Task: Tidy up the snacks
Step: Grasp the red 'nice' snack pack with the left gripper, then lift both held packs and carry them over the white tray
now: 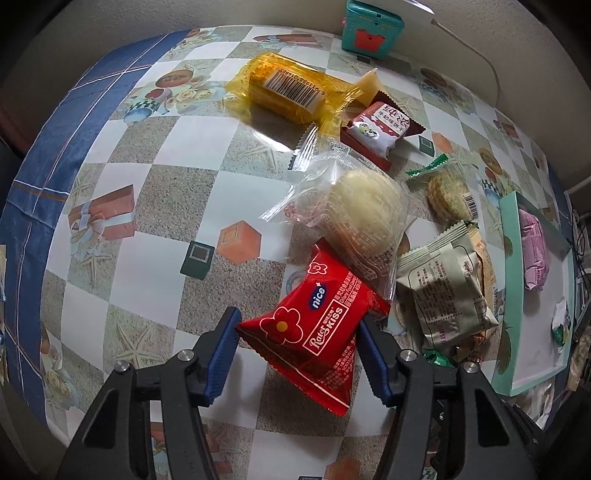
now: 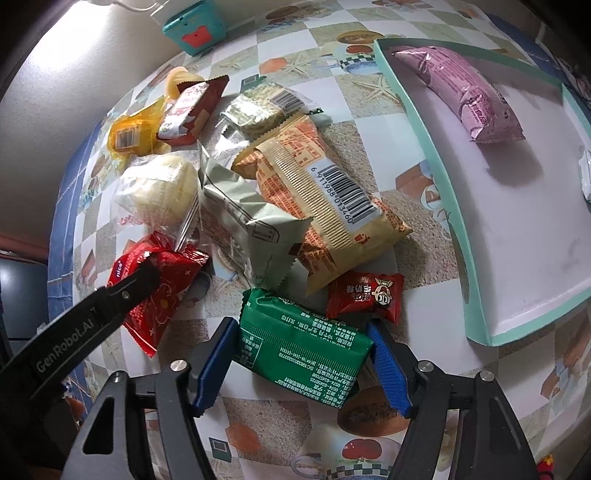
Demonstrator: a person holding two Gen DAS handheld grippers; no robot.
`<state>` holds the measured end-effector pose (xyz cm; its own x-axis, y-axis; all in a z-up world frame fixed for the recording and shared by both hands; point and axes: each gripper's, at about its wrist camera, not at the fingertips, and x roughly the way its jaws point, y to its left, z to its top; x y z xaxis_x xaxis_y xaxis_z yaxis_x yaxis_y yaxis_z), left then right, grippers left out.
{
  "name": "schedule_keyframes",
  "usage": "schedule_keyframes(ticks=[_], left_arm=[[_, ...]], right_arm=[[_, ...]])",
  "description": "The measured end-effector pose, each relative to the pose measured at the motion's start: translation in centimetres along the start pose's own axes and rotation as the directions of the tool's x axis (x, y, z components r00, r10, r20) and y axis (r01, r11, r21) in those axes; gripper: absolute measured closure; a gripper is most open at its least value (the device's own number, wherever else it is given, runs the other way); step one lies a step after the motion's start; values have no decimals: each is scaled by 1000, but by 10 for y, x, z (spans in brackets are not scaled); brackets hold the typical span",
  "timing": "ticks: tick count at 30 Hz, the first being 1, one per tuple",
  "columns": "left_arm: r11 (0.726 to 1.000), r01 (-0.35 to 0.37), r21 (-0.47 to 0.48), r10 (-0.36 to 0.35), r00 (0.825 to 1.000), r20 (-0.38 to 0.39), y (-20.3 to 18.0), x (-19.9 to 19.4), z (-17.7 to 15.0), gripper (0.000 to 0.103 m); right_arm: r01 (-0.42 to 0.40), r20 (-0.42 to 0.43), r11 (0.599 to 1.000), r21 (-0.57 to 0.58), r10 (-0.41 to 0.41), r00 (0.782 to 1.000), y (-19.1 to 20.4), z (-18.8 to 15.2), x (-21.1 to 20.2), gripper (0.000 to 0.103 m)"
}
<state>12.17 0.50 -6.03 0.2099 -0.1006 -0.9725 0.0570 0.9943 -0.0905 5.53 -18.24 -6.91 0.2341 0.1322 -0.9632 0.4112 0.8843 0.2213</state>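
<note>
My left gripper [image 1: 297, 350] is shut on a red "nice" snack packet [image 1: 314, 328], its blue pads pressing both sides; the packet also shows in the right wrist view [image 2: 159, 291] with a left finger over it. My right gripper [image 2: 301, 363] is shut on a green snack packet [image 2: 303, 358]. A pile of snacks lies on the checkered tablecloth [image 1: 177, 192]: a yellow packet [image 1: 291, 88], a clear-wrapped bun [image 1: 365, 214], a grey-green packet [image 1: 443, 295] and a beige barcode packet [image 2: 325, 199]. A teal tray [image 2: 436, 155] holds a pink packet [image 2: 461, 92].
A teal box with a red bear [image 1: 371, 29] stands at the table's back by the wall. A small red candy packet [image 2: 364, 295] lies just beyond the green packet. A dark red biscuit packet [image 1: 380, 129] sits by the yellow one. The tray also shows at the right [image 1: 513, 258].
</note>
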Motion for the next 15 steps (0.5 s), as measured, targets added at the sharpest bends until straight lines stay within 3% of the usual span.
schedule_keyframes(ticks=[15], left_arm=[[1000, 5, -4, -5, 998, 56, 6, -28, 0, 41]], right_arm=[[-66, 54, 998, 13, 65, 996, -3, 3, -36, 32]])
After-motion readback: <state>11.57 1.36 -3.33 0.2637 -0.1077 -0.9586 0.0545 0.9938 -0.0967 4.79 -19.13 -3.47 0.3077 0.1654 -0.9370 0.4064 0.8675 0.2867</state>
